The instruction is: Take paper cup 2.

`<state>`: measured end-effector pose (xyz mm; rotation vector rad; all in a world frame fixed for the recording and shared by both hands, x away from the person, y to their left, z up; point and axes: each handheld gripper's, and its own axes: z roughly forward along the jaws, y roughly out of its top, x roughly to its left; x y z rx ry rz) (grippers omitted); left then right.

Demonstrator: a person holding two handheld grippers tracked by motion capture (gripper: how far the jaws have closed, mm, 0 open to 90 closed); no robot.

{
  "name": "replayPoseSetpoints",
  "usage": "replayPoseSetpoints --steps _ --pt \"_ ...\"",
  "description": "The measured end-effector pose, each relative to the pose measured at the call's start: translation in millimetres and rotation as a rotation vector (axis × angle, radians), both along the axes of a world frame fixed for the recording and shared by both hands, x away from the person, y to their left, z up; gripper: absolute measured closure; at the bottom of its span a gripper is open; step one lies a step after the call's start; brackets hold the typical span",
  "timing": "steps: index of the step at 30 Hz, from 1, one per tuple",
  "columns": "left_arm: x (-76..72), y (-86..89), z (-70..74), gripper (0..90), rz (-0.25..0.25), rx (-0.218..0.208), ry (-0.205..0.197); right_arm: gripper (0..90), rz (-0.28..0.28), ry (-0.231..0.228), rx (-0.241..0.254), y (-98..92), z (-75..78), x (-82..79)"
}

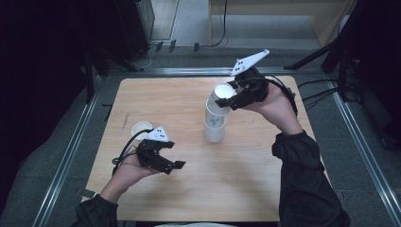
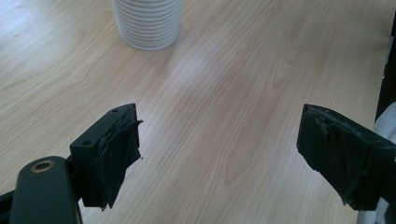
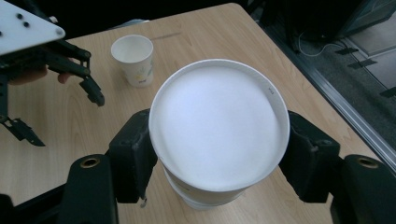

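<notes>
A stack of white paper cups point(image 1: 214, 127) stands mid-table, and its ribbed base point(image 2: 148, 23) appears at the top of the left gripper view. My right gripper point(image 1: 231, 97) is shut on the top cup point(image 1: 220, 99), which is tilted above the stack. In the right gripper view the pads press both sides of this cup point(image 3: 218, 121) just under its rim, with the stack point(image 3: 205, 200) below it. A single paper cup point(image 1: 141, 128) stands upright at the front left. My left gripper point(image 1: 174, 154) hovers just in front of it, open with nothing between the jaws point(image 2: 219, 158).
The wooden table point(image 1: 189, 198) has bare surface across its front and left. The single cup point(image 3: 134, 58) and the left gripper point(image 3: 63, 119) appear far off in the right gripper view. Metal rails and dark stands surround the table.
</notes>
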<state>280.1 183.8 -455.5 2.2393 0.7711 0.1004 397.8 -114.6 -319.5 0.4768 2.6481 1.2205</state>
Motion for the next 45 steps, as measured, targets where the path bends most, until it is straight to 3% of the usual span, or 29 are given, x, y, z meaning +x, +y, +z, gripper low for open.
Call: replayPoseSetpoints --steps 7,11,21,31,34,39,45 --pt "6.7 -8.9 2.9 13.2 -0.038 -0.008 -0.012 34.0 0.002 -0.005 -0.008 -10.6 4.1 -14.5" --pt "11.6 -15.3 2.5 13.1 -0.063 -0.005 -0.014 33.9 0.000 0.013 -0.027 -18.5 -2.8 -22.0" --pt "25.9 -27.1 5.7 13.2 -0.104 -0.025 -0.012 34.1 -0.025 0.054 -0.019 -39.5 -16.9 -36.5" --pt "33.8 -33.9 3.6 13.2 -0.119 -0.040 0.004 34.1 -0.025 0.096 -0.025 -52.0 -42.4 -56.0" --pt "34.1 -35.1 2.9 13.2 -0.123 -0.044 0.005 34.1 -0.012 0.079 -0.006 -54.2 -51.0 -59.9" --pt "35.0 -37.0 0.8 13.2 -0.128 -0.042 0.005 34.1 -0.015 0.111 -0.003 -54.5 -69.6 -63.8" --pt "37.1 -34.8 -1.5 13.2 -0.118 -0.054 -0.005 34.2 -0.021 0.110 0.024 -54.3 -92.3 -71.3"
